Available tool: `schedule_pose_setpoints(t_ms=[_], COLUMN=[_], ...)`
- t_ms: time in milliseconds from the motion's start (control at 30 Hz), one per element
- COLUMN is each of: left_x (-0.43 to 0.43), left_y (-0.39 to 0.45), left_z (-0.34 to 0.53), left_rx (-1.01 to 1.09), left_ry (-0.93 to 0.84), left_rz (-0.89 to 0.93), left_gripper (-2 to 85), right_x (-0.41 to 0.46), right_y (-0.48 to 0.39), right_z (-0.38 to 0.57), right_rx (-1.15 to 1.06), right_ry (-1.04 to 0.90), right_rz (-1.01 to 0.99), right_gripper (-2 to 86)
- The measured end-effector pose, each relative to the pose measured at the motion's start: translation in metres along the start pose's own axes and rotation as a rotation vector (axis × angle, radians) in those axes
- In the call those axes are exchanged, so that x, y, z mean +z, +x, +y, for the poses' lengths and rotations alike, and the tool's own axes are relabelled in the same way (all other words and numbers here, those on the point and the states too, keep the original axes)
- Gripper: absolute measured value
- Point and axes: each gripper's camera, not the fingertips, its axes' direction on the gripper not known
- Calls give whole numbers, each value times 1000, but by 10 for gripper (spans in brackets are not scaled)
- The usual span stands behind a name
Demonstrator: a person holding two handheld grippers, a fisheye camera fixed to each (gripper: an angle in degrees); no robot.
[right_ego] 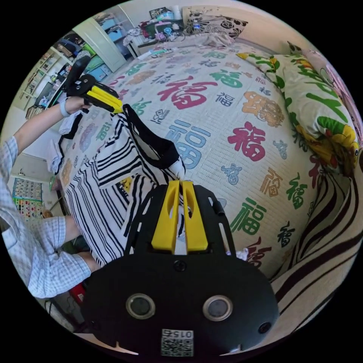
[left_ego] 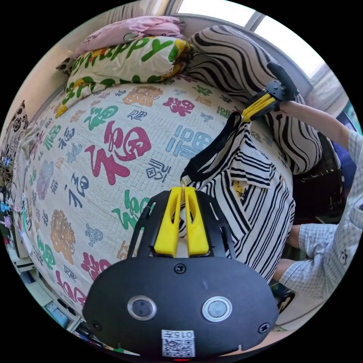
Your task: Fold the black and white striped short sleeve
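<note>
Covering the bed is a cream bedspread printed w/ big coloured characters, and the black and white striped short sleeve shirt is lying on it near the edge where the person is standing, its hem draping over the side. At the far end a colourful lettered pillow is sitting beside a rolled zebra-striped blanket, w/ a pink blanket piled behind. In the left gripper view, the left gripper is pinching the shirt's shoulder edge by the black collar — yellow jaws drawn nearly together, cloth showing between them. Across the collar, the right gripper is gripping the opposite shoulder, jaws narrow on the fabric, so the black neckline is stretching taut between the two tools and lifting slightly off the bedspread (the body of the shirt below is lying flat, front pocket facing up). The right gripper view is showing the same thing mirrored: the right gripper is clamping white-and-black fabric at its tips, and the left gripper is holding the far shoulder, w/ a hand wrapped round its black handle. A checked sleeve of the person is showing at the frame edge, and cluttered shelves are standing beyond the bed.
</note>
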Motion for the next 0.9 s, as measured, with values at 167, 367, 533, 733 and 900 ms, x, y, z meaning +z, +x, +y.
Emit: schedule_pose_setpoints(t_ms=[167,367,533,733,900], left_x=[-49,-69,-41,-8,11], left_y=[74,177,257,326,358], left_z=[55,138,213,270,295], left_rx=[93,155,97,46,45], left_ry=[95,121,40,-87,-165], left_rz=[-30,-22,63,86,78], left_gripper=[2,3,3,2,2], right_x=[-19,1,47,114,160], right_y=[-57,-139,-204,-252,-279], right_z=[70,160,226,279,311], right_rx=[-15,-9,-8,-63,-150], right_ry=[94,97,9,-132,-223], right_rz=[-9,-19,-34,-79,-68], right_gripper=[-6,-6,-6,-6,-5])
